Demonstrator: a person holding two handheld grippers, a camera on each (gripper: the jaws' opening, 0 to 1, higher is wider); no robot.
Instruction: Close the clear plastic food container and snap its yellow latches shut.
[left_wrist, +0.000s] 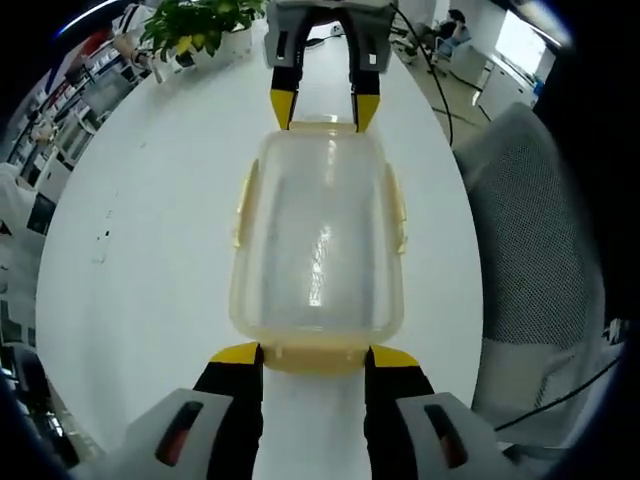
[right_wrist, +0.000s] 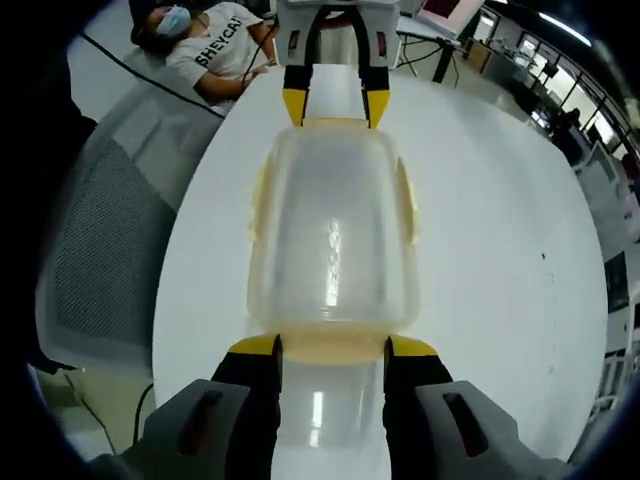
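Note:
The clear plastic container (left_wrist: 318, 240) (right_wrist: 333, 230) lies lengthwise on the white table (left_wrist: 150, 250) (right_wrist: 500, 250) with its lid on top. Pale yellow latches (left_wrist: 243, 205) (right_wrist: 408, 200) run along its long sides. My left gripper (left_wrist: 314, 356) is open, its yellow-tipped jaws straddling the end latch nearest its camera. My right gripper (right_wrist: 333, 350) is open in the same way at the opposite end latch. Each gripper faces the other across the container: the right gripper (left_wrist: 325, 108) is at the far end in the left gripper view, the left gripper (right_wrist: 335, 108) likewise in the right gripper view.
A potted plant (left_wrist: 195, 25) stands at the table's far edge in the left gripper view. A grey mesh chair (left_wrist: 530, 230) (right_wrist: 110, 220) stands beside the table. A seated person (right_wrist: 215, 50) is beyond the table's end. Desks and cables fill the room behind.

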